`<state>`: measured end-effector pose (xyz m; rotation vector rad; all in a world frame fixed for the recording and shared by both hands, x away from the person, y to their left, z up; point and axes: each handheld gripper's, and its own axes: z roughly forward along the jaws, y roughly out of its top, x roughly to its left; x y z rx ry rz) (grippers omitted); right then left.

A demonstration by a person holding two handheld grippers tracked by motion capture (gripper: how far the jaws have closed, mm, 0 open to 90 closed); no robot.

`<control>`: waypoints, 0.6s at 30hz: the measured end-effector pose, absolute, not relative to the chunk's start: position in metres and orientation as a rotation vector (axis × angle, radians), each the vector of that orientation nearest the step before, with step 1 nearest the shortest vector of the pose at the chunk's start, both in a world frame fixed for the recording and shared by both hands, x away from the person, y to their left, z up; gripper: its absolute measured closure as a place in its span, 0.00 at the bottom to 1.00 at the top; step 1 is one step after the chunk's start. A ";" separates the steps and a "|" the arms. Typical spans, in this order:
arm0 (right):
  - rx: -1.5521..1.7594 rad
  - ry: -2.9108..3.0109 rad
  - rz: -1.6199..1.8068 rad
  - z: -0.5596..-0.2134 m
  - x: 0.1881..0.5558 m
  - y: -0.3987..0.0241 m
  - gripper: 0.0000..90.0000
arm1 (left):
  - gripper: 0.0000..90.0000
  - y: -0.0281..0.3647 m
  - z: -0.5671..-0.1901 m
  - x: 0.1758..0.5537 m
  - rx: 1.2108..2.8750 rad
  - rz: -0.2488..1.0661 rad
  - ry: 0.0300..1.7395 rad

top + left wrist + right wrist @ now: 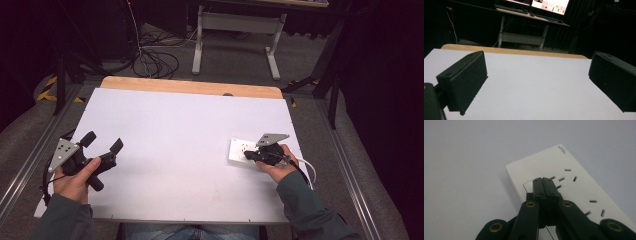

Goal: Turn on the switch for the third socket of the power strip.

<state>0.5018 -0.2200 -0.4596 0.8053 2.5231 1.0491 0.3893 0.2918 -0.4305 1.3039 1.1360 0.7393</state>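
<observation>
switch-pressing looks to be the step in hand: the right gripper (543, 180), jaws pressed together and holding nothing, has its tips on the rocker of the white power strip (574, 185) lying at the right of the table (170, 125). contact is probable, not certain. next comes a firm downward push. the left gripper (102, 142) waits wide open, empty.

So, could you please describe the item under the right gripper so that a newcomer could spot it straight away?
On the white table, look toward its right edge, just ahead of the person's right hand. There a flat white power strip lies under the shut right gripper. Rows of dark socket slots mark its top.
</observation>
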 end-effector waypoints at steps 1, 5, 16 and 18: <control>0.805 2.523 1.049 -0.460 0.502 -0.220 1.00 | 0.02 0.292 -0.431 0.389 1.303 0.740 1.137; 0.807 2.520 1.051 -0.460 0.502 -0.220 1.00 | 0.02 0.292 -0.431 0.389 1.303 0.740 1.137; 0.836 2.514 1.064 -0.463 0.501 -0.223 1.00 | 0.03 0.292 -0.431 0.389 1.304 0.740 1.137; 0.817 2.511 1.047 -0.463 0.500 -0.222 1.00 | 0.03 0.292 -0.431 0.389 1.304 0.740 1.137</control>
